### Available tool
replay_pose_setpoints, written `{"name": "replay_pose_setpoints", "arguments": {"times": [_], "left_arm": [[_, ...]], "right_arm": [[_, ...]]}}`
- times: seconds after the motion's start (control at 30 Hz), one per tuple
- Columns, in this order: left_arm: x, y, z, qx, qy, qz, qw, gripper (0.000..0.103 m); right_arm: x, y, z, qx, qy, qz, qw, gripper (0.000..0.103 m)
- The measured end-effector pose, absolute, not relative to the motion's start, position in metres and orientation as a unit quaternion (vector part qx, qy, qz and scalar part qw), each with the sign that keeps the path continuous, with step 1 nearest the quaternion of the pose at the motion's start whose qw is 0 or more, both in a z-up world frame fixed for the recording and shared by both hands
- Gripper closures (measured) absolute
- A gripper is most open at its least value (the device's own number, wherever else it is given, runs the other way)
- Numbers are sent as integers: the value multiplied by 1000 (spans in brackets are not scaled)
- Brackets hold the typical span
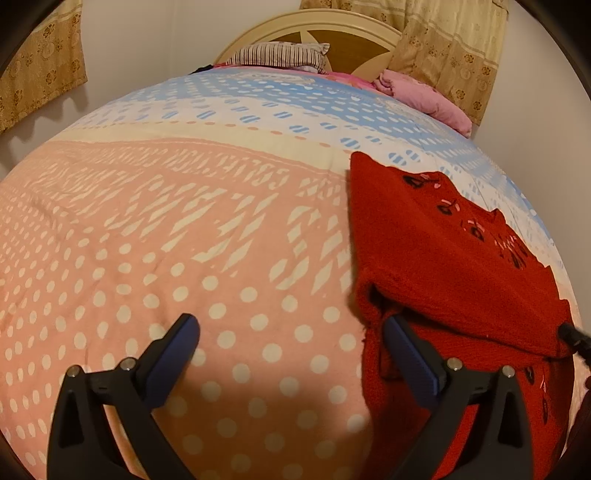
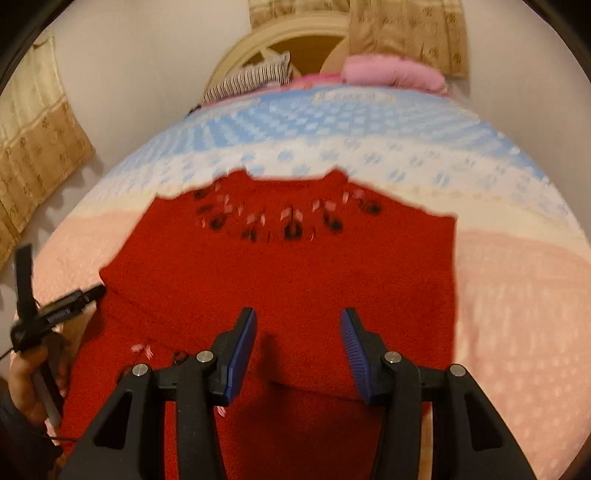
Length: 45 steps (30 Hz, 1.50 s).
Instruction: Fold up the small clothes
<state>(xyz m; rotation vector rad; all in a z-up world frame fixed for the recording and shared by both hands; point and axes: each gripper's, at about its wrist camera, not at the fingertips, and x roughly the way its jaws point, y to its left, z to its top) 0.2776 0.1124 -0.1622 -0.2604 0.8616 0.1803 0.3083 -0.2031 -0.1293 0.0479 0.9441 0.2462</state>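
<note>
A small red knitted sweater (image 2: 295, 266) with black and pink embroidery near the neck lies on the bed, its neckline toward the headboard and one part folded over its body. My right gripper (image 2: 298, 317) hovers open above the sweater's middle with nothing between its fingers. In the left wrist view the sweater (image 1: 443, 251) fills the right side. My left gripper (image 1: 291, 325) stands wide open at the sweater's left edge, its right finger (image 1: 402, 339) at the fold's opening and its left finger over the bedspread. The left gripper (image 2: 55, 314) also shows at the sweater's left corner, held by a hand (image 2: 29, 376).
The bedspread (image 1: 166, 240) is pink with white dots near me, and blue and white farther off. A striped pillow (image 1: 280, 55) and a pink bundle (image 1: 424, 96) lie by the cream headboard (image 1: 314, 26). Curtains (image 1: 450, 44) hang behind, and a white wall runs along the left.
</note>
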Motion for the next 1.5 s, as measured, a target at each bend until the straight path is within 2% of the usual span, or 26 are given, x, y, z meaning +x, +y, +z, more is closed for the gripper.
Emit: {"name": "replay_pose_setpoints", "arguments": {"times": [0.07,0.17,0.43,0.67,0.87,1.5], "left_arm": [[278,113,-163,-126,416,86,896,0],[278,112,-163,-123,417,87,896,0],[277,110,-163,-124,419,86,895,0],[274,110,-161,-124,418,76,897,0],[240,104,-150,-118,406,34,906,0],[176,74,-140,-89,403,-18,911,0]], "right_arm": [[312,-218,-148,29,475,92,875,55],[304,-243,-152,72,462,115,876,55],[299,-228,-158,6,448,97,889,54],[297,-244,-157,55,448,117,884,54],[278,-246,-143,78,443,115,886,50],[220,-256,-149,84,455,95,881,48]]}}
